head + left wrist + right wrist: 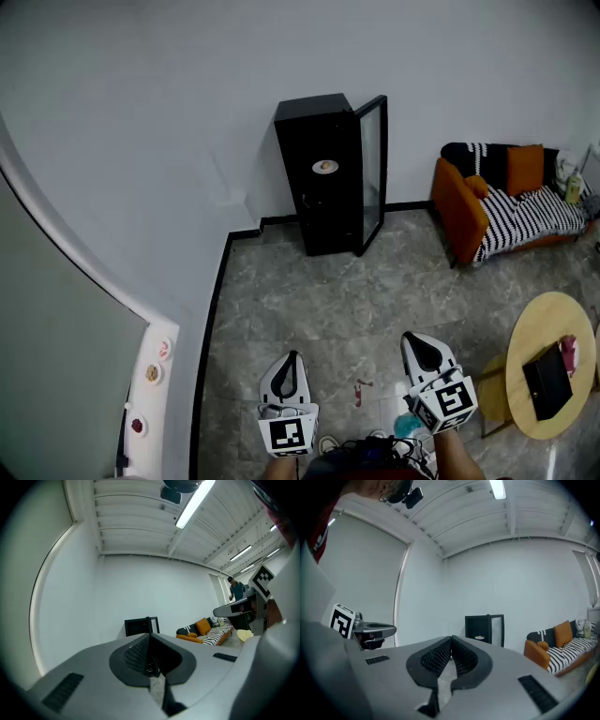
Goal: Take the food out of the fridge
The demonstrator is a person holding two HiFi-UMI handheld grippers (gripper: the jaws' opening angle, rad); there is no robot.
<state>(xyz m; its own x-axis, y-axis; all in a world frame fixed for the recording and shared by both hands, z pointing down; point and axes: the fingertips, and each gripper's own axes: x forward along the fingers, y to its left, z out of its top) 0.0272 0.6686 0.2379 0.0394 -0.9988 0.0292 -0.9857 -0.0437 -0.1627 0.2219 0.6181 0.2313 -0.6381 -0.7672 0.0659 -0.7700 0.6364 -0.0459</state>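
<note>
The fridge [317, 178] stands against the wall [169, 103], door [372, 169] open (a plate [325, 167] inside); left gripper [293, 356] and right gripper [413, 337] hover well apart from it.

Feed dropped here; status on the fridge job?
Left tongs, right tongs shut, empty. Fridge door open, food inside, across the room. Red scrap on floor between.

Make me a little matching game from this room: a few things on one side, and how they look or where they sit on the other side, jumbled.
Things:
1 fridge
2 sofa
3 round table
4 plate of food

Descriptions:
A pale wood, low right in the head view
B black, door swung open
C on a shelf inside the fridge
D orange, with black-and-white stripes

Pairs: 1-B, 2-D, 3-A, 4-C
</note>
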